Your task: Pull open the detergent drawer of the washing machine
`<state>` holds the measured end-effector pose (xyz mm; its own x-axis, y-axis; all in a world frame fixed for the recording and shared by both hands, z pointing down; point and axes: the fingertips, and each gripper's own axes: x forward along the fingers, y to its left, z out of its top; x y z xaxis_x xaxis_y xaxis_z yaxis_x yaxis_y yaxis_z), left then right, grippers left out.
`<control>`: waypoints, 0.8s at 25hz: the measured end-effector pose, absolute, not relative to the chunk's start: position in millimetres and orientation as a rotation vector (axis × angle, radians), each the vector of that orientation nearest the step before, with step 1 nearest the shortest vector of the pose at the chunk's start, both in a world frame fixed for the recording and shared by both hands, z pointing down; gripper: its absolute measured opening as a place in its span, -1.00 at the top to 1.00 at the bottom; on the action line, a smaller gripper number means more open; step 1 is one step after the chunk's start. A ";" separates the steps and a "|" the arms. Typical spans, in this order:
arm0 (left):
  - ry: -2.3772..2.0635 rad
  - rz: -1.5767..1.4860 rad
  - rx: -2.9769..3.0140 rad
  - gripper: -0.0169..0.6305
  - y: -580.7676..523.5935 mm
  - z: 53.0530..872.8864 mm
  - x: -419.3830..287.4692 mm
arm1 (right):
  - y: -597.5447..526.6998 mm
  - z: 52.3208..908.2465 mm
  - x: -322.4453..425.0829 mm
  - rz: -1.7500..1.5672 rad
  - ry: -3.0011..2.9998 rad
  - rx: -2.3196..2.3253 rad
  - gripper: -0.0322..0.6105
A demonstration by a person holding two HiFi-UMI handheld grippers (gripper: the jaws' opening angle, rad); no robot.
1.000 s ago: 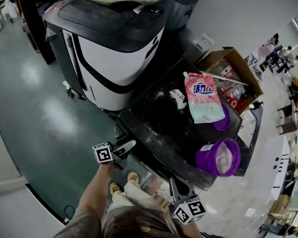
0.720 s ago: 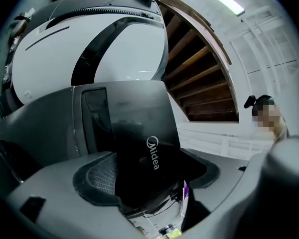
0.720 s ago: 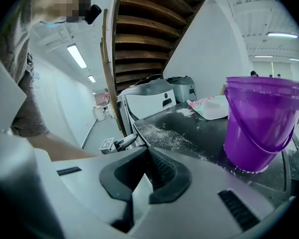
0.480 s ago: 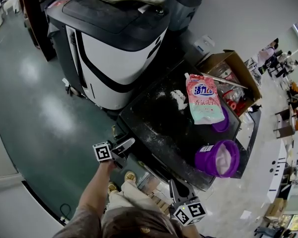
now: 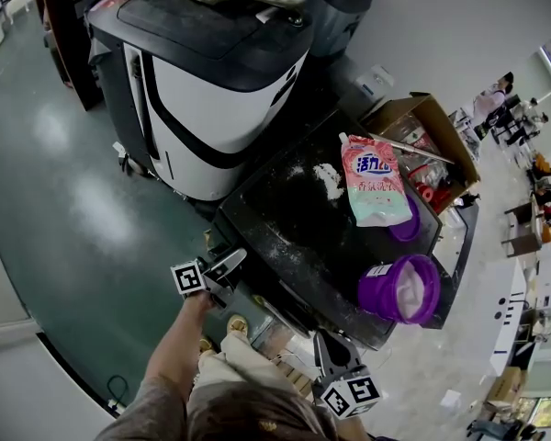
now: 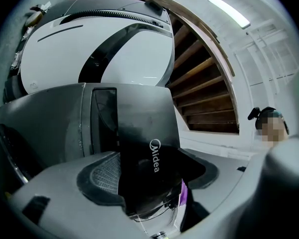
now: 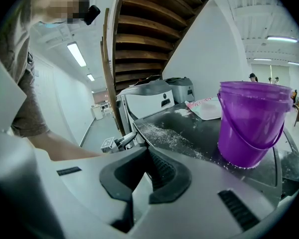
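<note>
Two hand-held grippers are in view, each carrying one cube with square markers. Left gripper (image 5: 230,266) is held by a bare forearm (image 5: 172,355) against the near left corner of one low black front-loading washing machine (image 5: 289,223). Its jaws are wide apart and closing, with the detergent drawer's glossy black front panel (image 6: 145,146), marked with a white Midea logo, standing between the two ribbed pads. Whether the pads already press on it cannot be told. Right gripper (image 5: 321,345) hangs near the machine's front edge, well apart from the drawer, its jaws together with nothing between them. On the machine's black top lie one pink detergent pouch (image 5: 375,186), one patch of spilled white powder (image 5: 329,184) and two purple plastic buckets: one (image 5: 399,290) holding white powder, the other (image 5: 410,226) partly under the pouch. One open cardboard box (image 5: 447,129) stands beyond. One tall white-and-black top-loading machine (image 5: 222,99) stands beside the washer.
</note>
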<state>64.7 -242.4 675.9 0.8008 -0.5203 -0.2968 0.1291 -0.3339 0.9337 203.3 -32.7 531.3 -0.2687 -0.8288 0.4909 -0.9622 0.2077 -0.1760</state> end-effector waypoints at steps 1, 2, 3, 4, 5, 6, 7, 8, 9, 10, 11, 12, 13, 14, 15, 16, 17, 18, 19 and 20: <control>-0.306 -0.678 1.795 -0.17 -242.1 676.4 64.3 | -31.6 531.0 203.1 0.654 -2.197 1.689 0.89; -0.308 -0.680 1.794 -0.17 -241.3 676.2 63.5 | -30.4 530.6 202.9 0.652 -2.196 1.690 0.89; -0.307 -0.685 1.795 -0.17 -240.1 675.5 62.3 | -29.2 530.2 202.8 0.652 -2.194 1.692 0.89; -0.307 -0.690 1.797 -0.17 -238.5 674.6 61.1 | -27.8 529.8 202.8 0.652 -2.192 1.693 0.89; -0.307 -0.693 1.799 -0.17 -236.7 674.3 59.8 | -26.6 529.4 202.7 0.652 -2.191 1.694 0.89; -0.310 -0.693 1.799 -0.17 -234.7 674.8 58.4 | -25.4 528.9 202.5 0.651 -2.191 1.694 0.89; -0.313 -0.693 1.799 -0.17 -232.9 675.2 56.8 | -24.5 528.3 201.8 0.651 -2.193 1.694 0.89; -0.315 -0.694 1.797 -0.17 -231.0 675.2 55.0 | -23.7 527.7 200.6 0.649 -2.196 1.691 0.89; -0.315 -0.695 1.796 -0.17 -229.1 675.0 52.9 | -23.0 527.3 199.1 0.648 -2.201 1.688 0.89; -0.316 -0.696 1.795 -0.17 -227.0 674.7 50.5 | -22.1 527.1 197.4 0.646 -2.205 1.683 0.89; -0.316 -0.697 1.795 -0.17 -224.8 674.5 48.1 | -21.2 526.8 195.7 0.644 -2.209 1.678 0.89; -0.318 -0.698 1.794 -0.17 -222.6 674.6 45.9 | -20.2 526.4 194.4 0.642 -2.212 1.675 0.89; -0.321 -0.698 1.790 -0.17 -220.3 675.1 43.9 | -19.0 526.2 193.4 0.640 -2.214 1.673 0.89; -0.324 -0.698 1.787 -0.17 -218.0 675.7 42.1 | -17.7 526.1 192.6 0.639 -2.215 1.670 0.89; -0.326 -0.698 1.786 -0.17 -215.8 675.8 40.3 | -16.5 526.0 191.8 0.639 -2.217 1.667 0.89; -0.327 -0.699 1.787 -0.17 -213.5 675.7 38.4 | -15.4 525.5 190.8 0.638 -2.219 1.665 0.89; -0.327 -0.700 1.788 -0.17 -211.0 675.5 36.1 | -14.4 524.7 189.3 0.636 -2.221 1.663 0.89; -0.328 -0.701 1.790 -0.17 -208.3 675.2 33.5 | -13.4 523.8 187.5 0.635 -2.225 1.662 0.89; -0.329 -0.703 1.792 -0.17 -205.6 674.7 30.7 | -12.6 522.9 185.5 0.633 -2.229 1.661 0.89; -0.329 -0.704 1.794 -0.17 -203.0 674.3 28.0 | -12.0 522.2 183.4 0.631 -2.234 1.659 0.89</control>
<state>28.0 -203.0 674.3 0.7827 -0.5463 -0.2982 0.1215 -0.3358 0.9341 183.4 -12.0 522.2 -0.2965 -0.8287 0.4748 -0.9546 0.2422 -0.1734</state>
